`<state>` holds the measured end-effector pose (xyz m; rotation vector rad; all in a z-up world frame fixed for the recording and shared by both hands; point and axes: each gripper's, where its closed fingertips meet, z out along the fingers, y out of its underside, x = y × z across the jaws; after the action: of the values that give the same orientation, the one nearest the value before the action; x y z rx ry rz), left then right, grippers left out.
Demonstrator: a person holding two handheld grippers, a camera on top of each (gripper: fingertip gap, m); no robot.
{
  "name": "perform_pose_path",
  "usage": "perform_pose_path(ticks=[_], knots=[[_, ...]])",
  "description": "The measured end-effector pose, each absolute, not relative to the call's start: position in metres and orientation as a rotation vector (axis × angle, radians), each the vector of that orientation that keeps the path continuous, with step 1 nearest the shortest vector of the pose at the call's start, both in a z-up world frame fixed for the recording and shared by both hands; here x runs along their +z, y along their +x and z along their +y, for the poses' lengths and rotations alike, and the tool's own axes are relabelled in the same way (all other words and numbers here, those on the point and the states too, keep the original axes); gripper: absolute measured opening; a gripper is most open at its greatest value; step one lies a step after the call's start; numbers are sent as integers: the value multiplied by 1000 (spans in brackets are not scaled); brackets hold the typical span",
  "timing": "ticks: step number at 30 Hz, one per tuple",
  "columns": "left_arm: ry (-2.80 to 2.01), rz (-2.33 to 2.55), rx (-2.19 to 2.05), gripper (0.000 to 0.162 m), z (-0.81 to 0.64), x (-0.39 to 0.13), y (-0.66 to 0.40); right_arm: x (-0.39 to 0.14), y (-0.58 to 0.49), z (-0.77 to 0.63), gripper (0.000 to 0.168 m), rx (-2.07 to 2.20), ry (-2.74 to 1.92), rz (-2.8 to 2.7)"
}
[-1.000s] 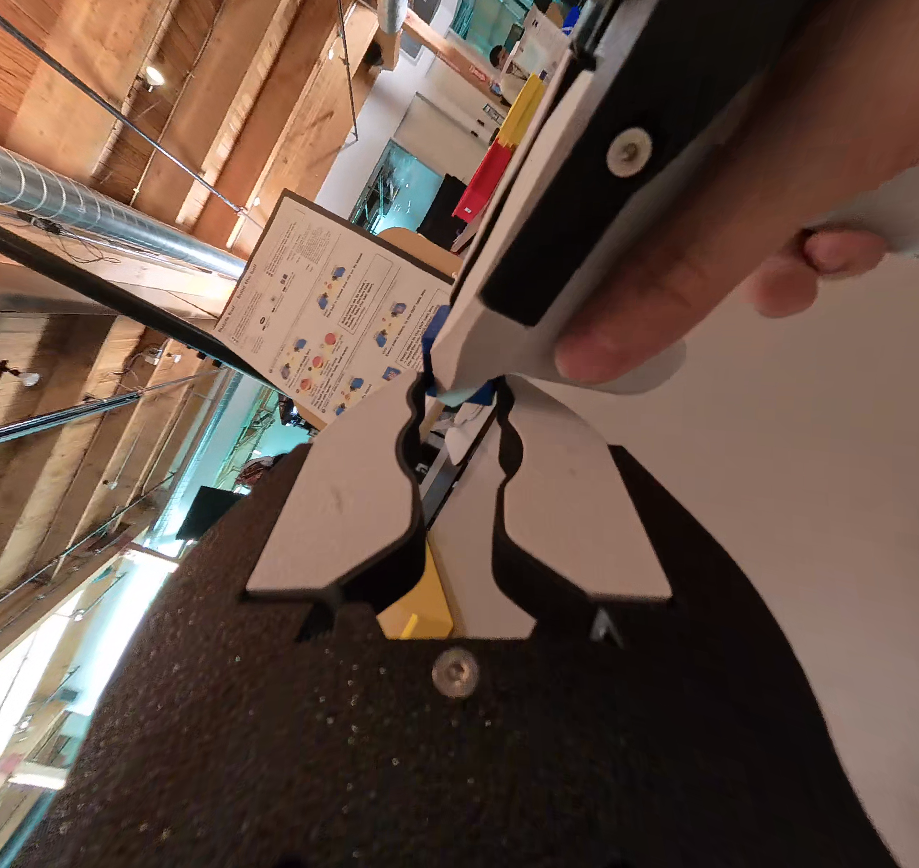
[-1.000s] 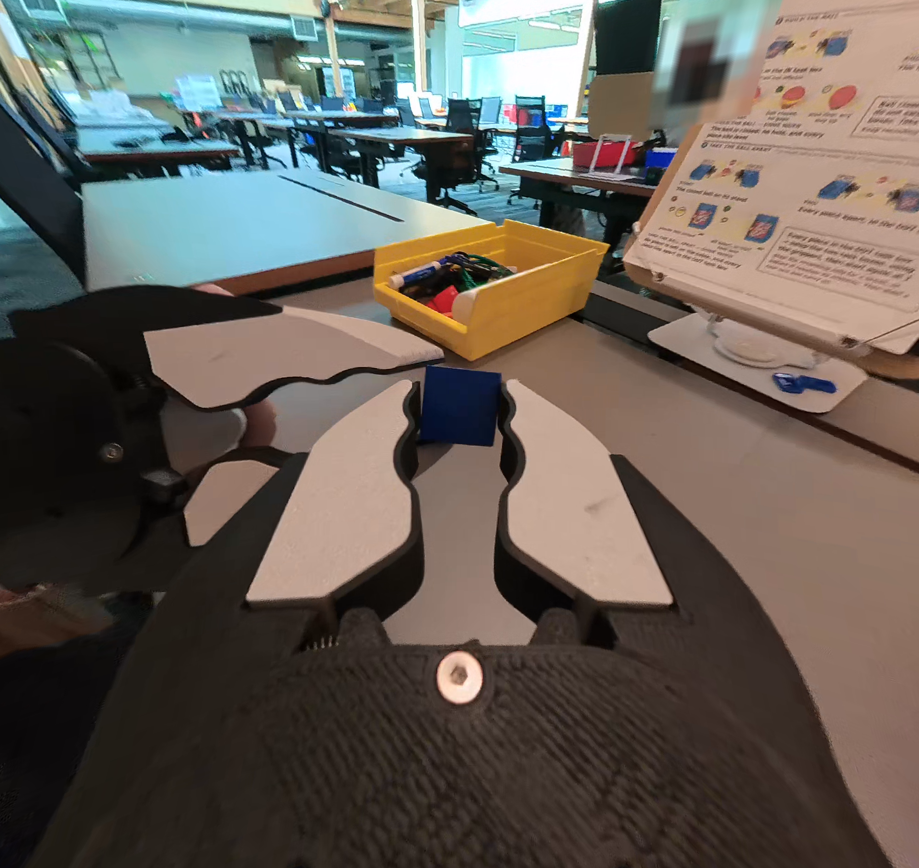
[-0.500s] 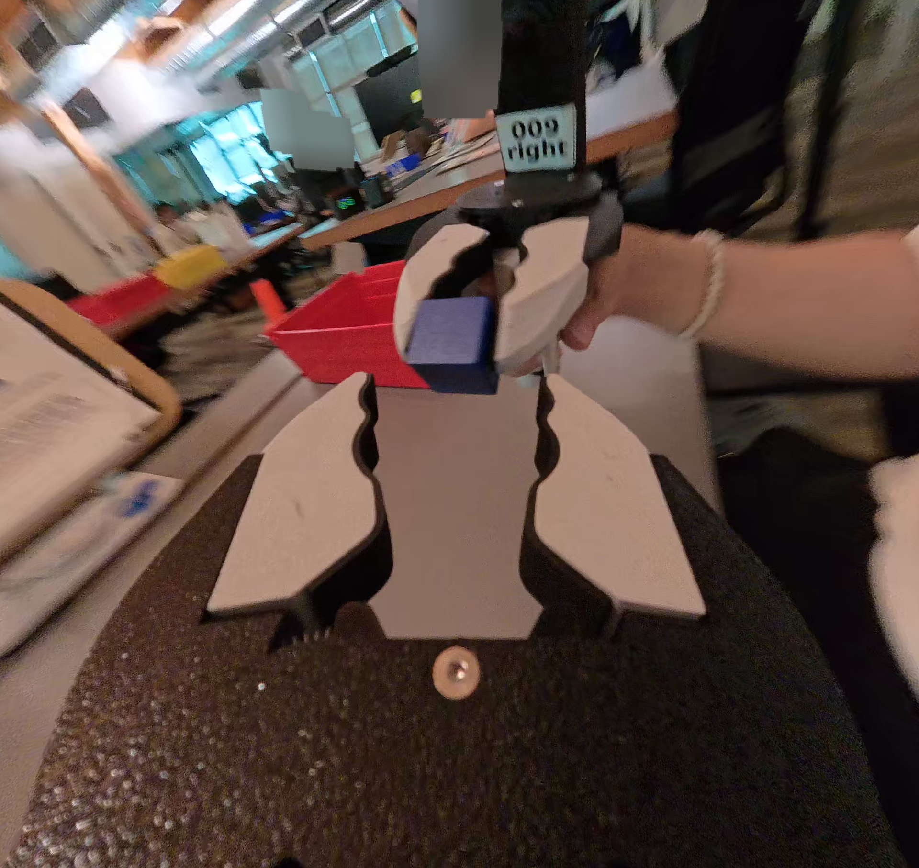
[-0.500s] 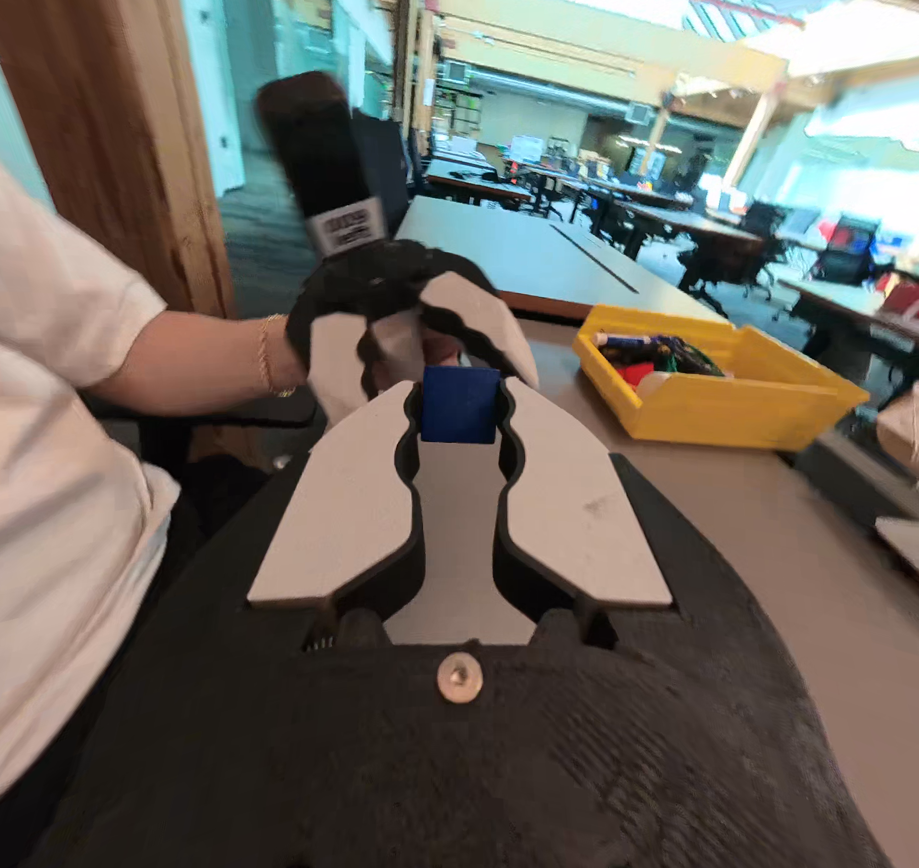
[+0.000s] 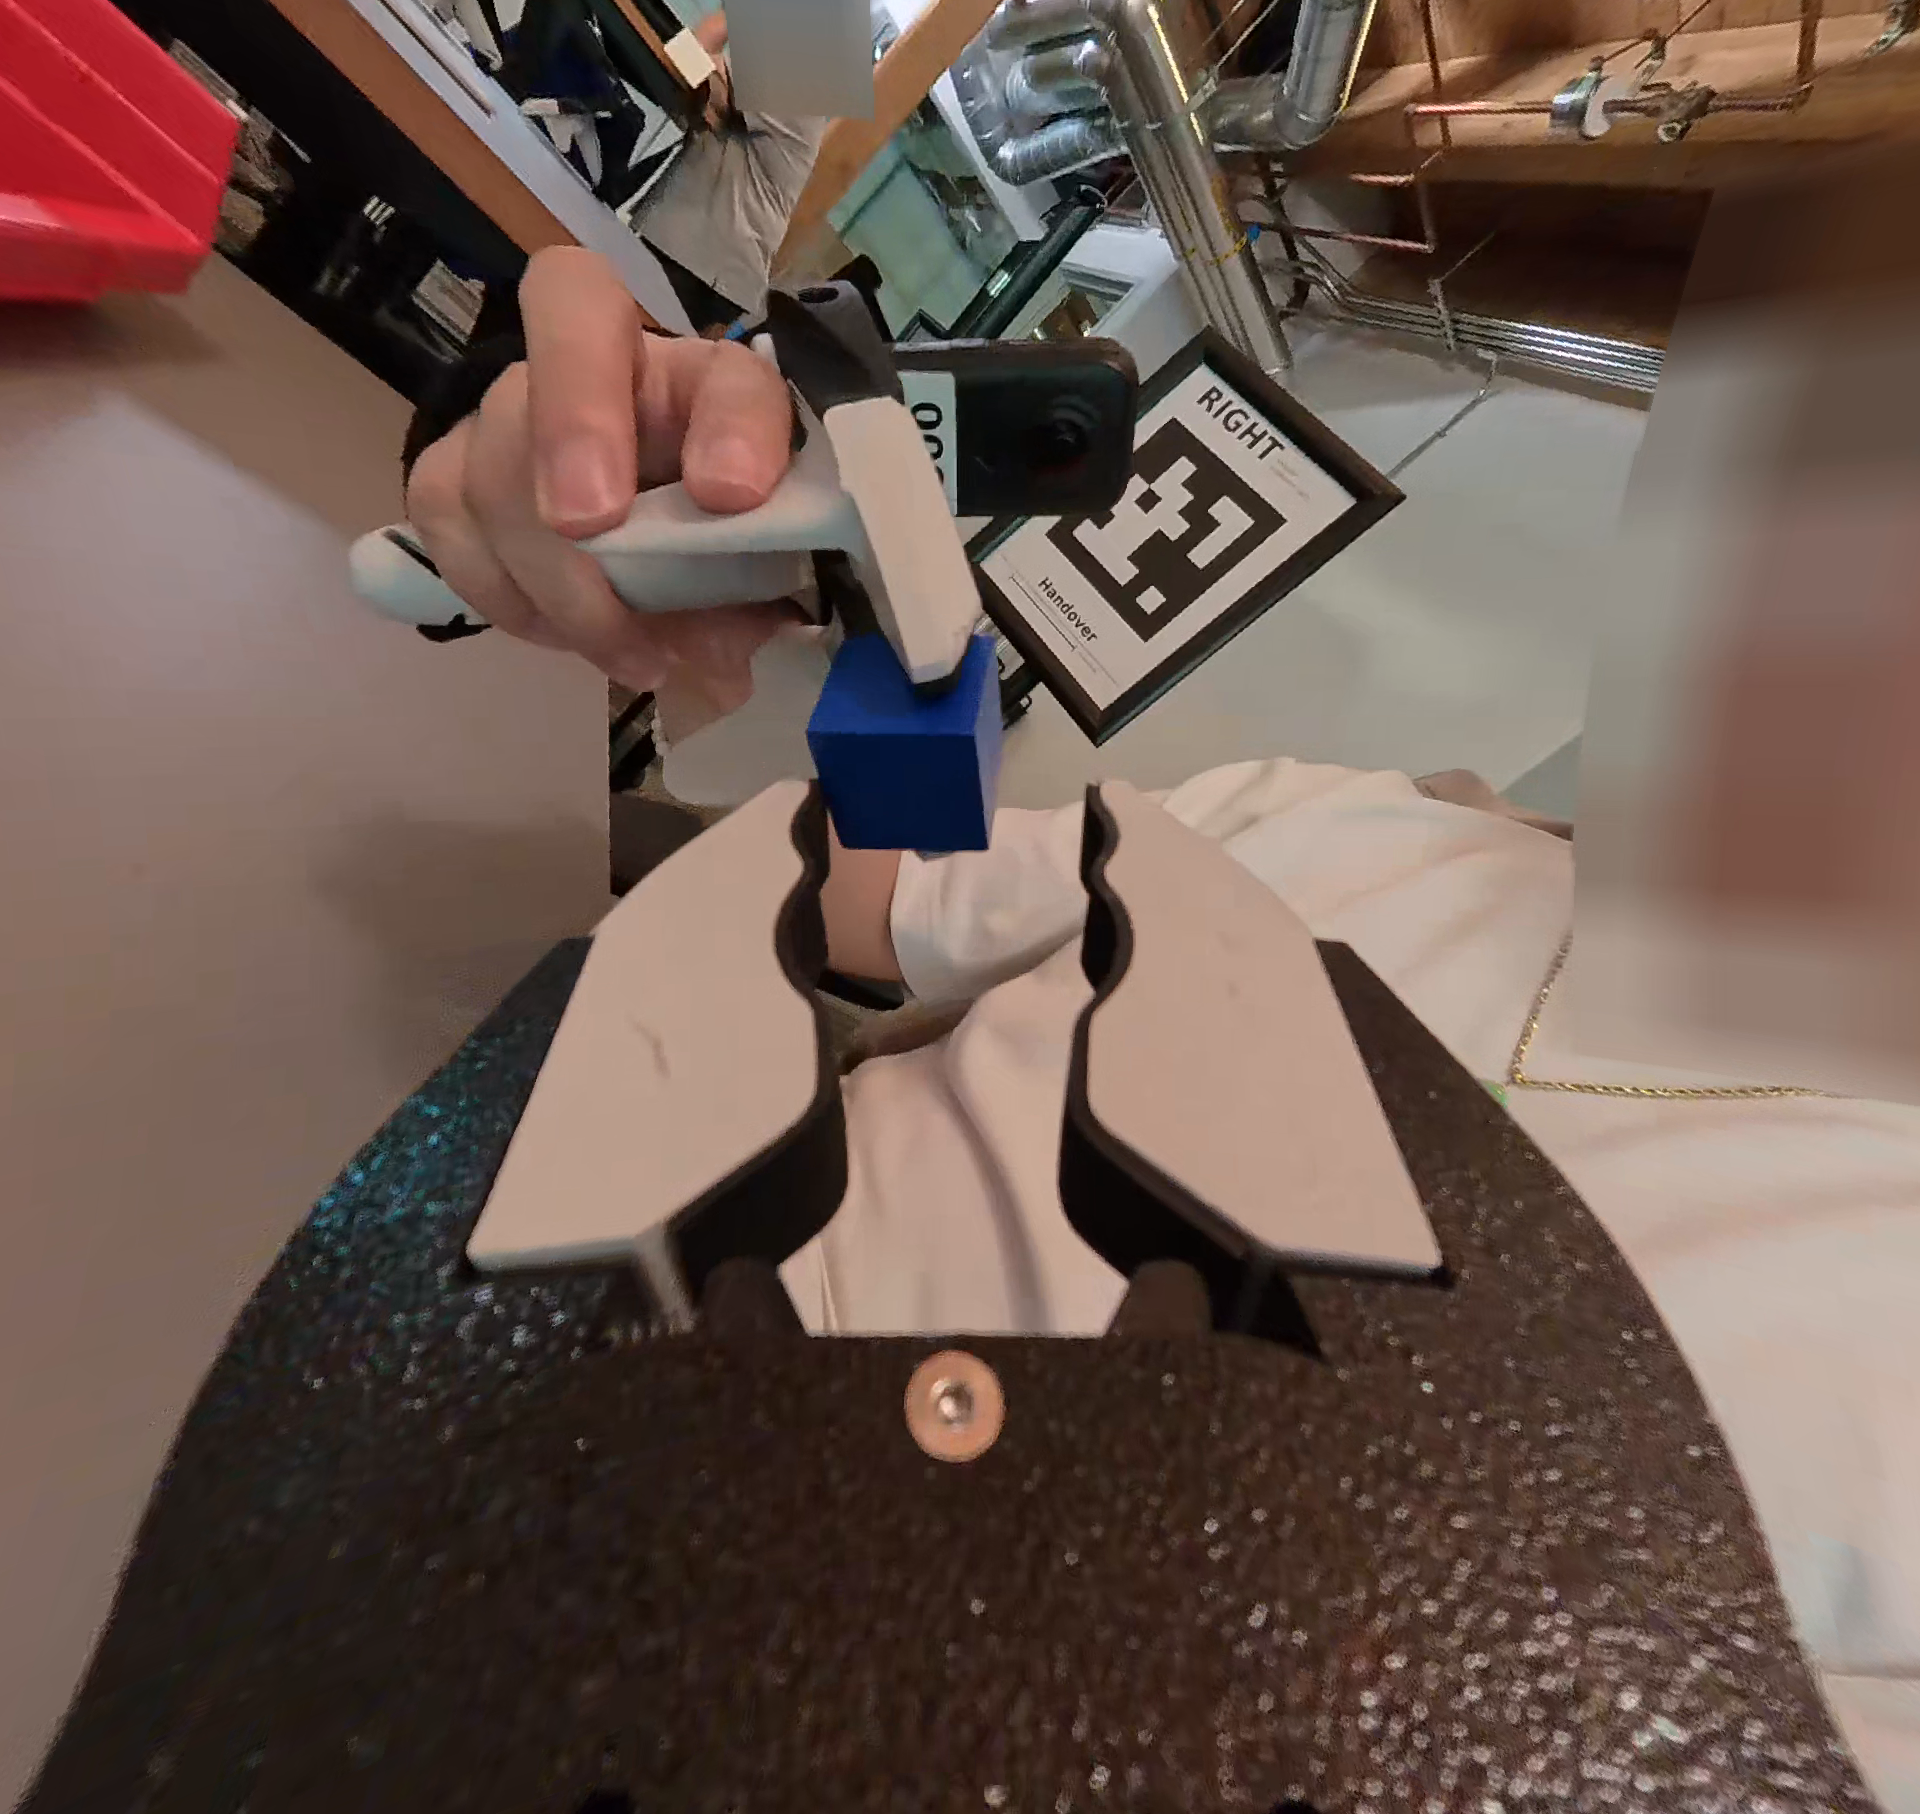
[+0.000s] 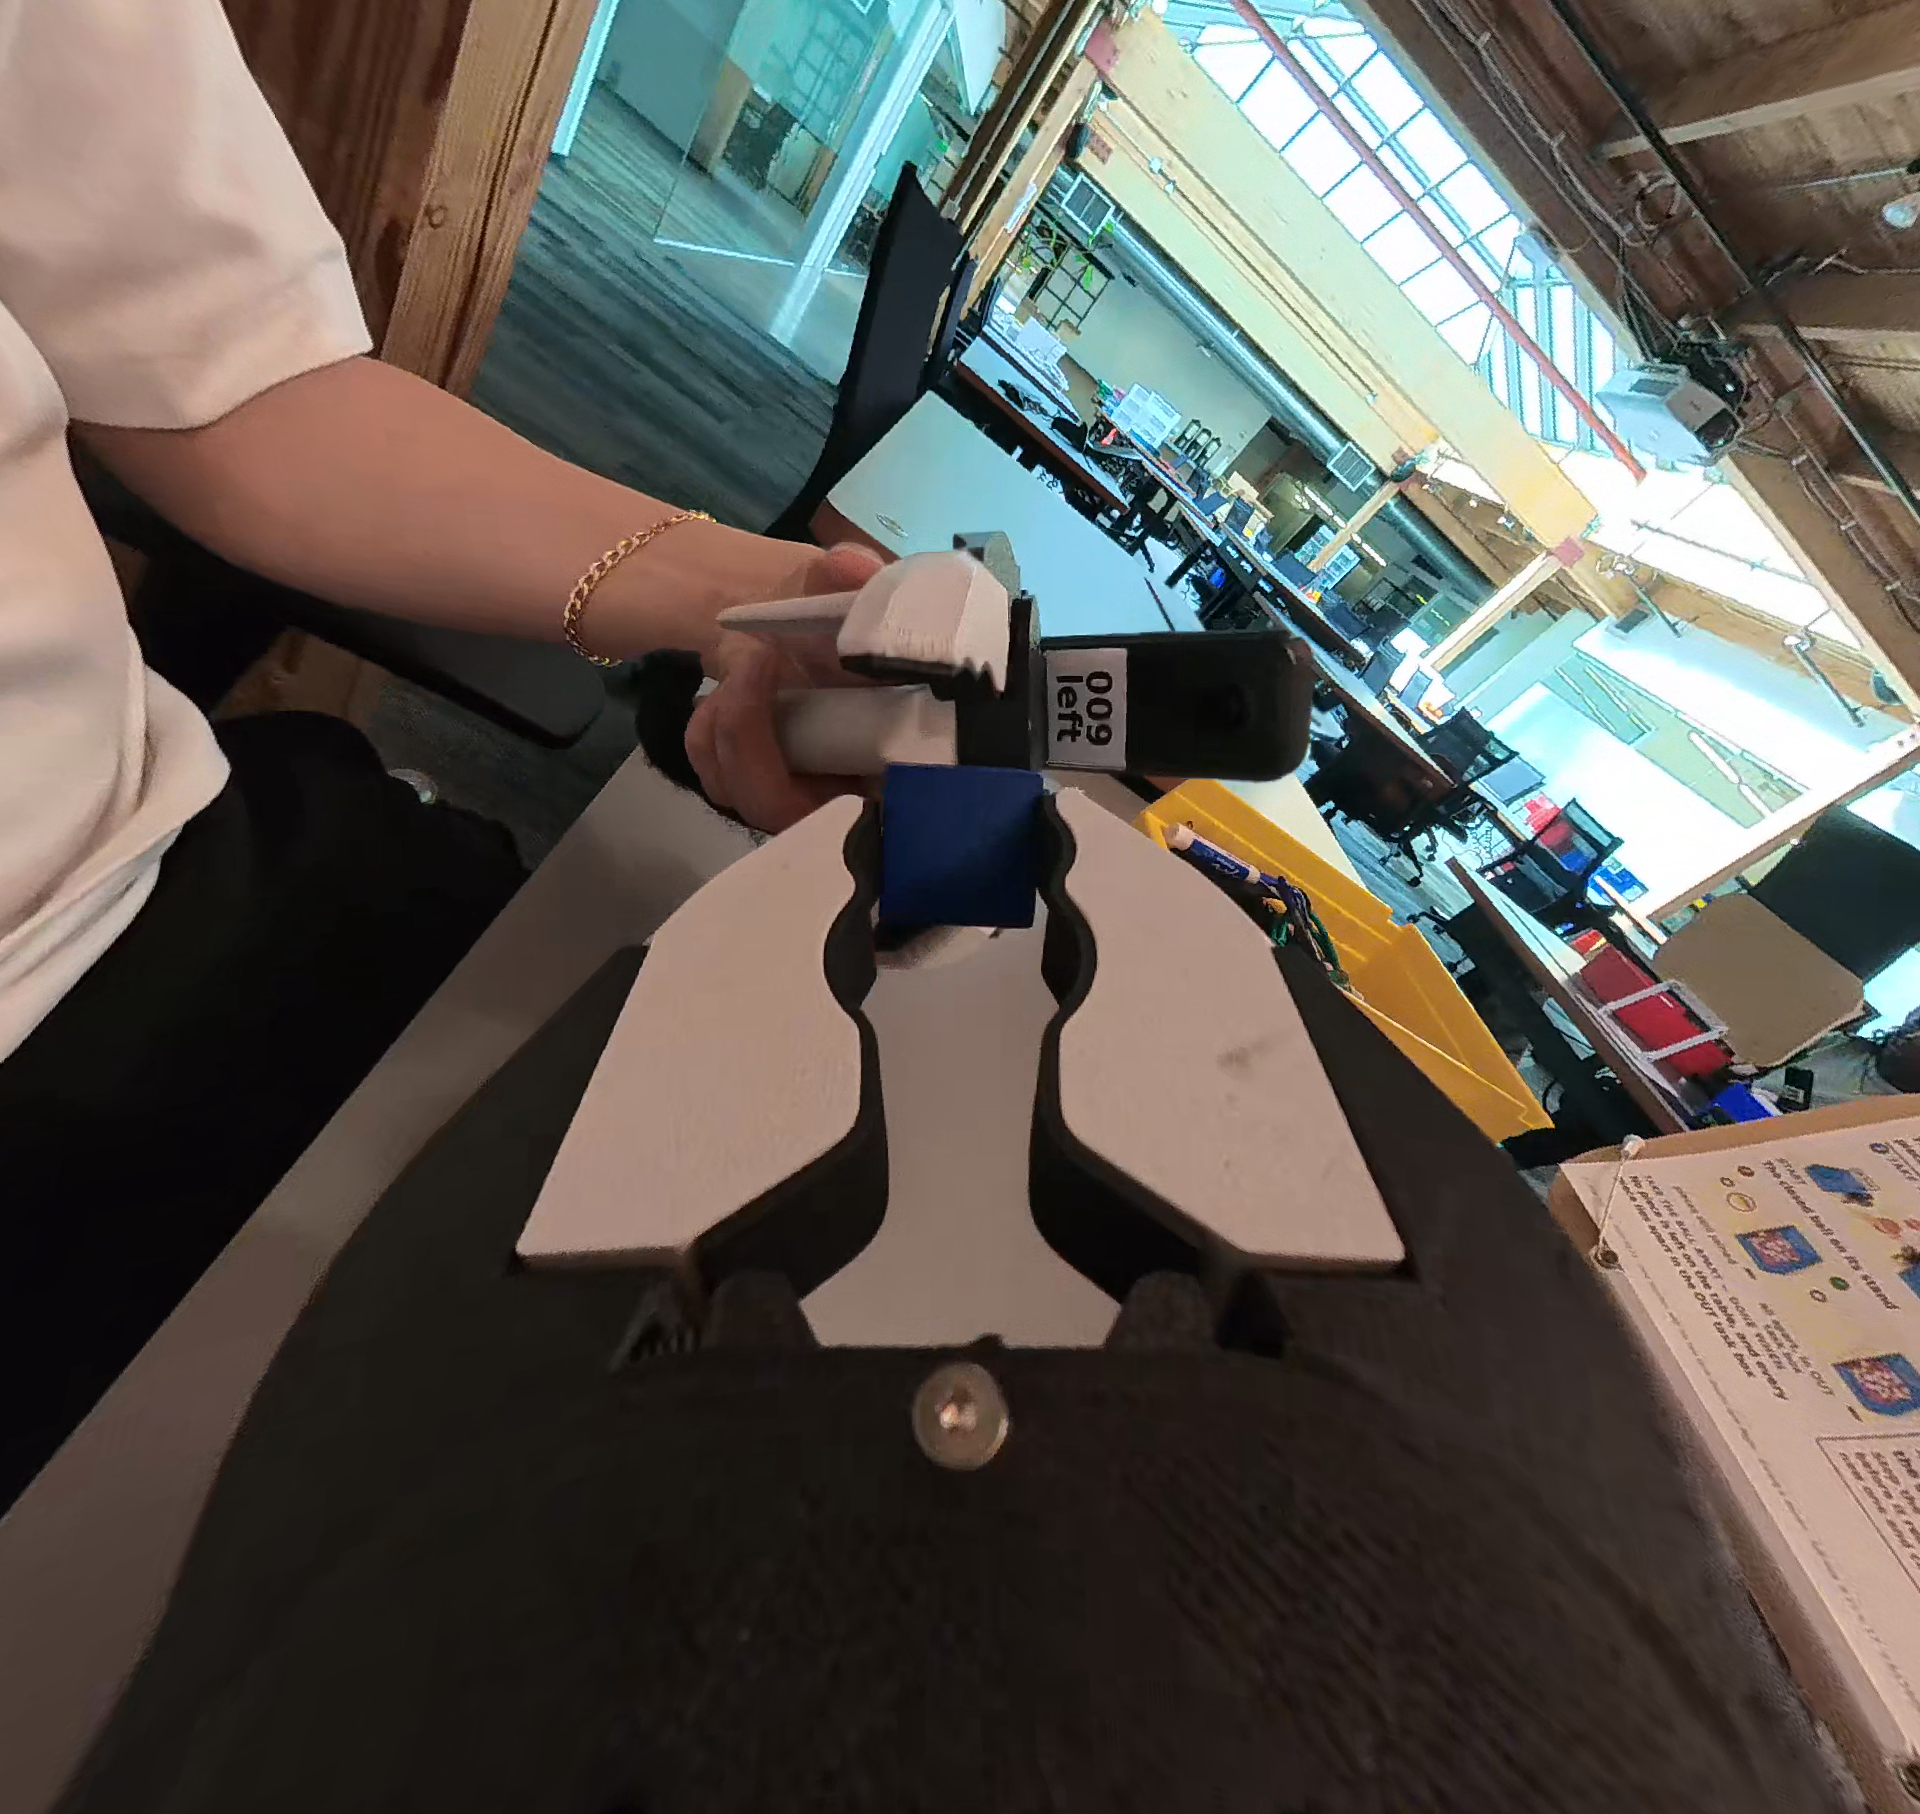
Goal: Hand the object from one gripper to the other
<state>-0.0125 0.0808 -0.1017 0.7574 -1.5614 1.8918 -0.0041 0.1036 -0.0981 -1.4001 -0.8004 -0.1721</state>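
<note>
Blue cube (image 6: 958,860) pinched between the fingertips of the right gripper (image 6: 958,834), closed tight on two opposite faces, well above the grey table (image 6: 312,1120). Left gripper (image 5: 948,819) spread wide, holding nothing, its near-left fingertip just beside the cube (image 5: 902,765). Seen from the left wrist, right gripper (image 5: 940,668) reaching down from the far side onto the cube, hand (image 5: 592,497) wrapped round its white trigger handle. Black-and-white square marker card (image 5: 1184,528) with printed words behind it. White label (image 6: 1087,721) with black print on the left gripper's camera mount. Printed instruction sheet (image 6: 1787,1349) near right. Yellow bin (image 6: 1392,964) far right.
</note>
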Motion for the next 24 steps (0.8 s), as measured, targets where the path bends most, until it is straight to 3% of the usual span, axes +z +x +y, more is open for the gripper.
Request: perform_pose_path(ticks=[3,10,15,20,24], knots=[[775,-1543,1914,29,82,-104,-7,-97,-4,105,28,-175,-1389,-791],[840,-1603,2053,28,90,-111,12,-106,14,111,31,-218,-1490,-690],[1002,-2104,2283,27,117,-122,41,-91,34,115,66,19,-1524,-361],[866,-2416,2454,27,123,-107,39,-85,44,123,66,143,-1522,-164],[949,-2470,2462,27,127,-108,46,-90,42,127,55,64,-1573,-175]])
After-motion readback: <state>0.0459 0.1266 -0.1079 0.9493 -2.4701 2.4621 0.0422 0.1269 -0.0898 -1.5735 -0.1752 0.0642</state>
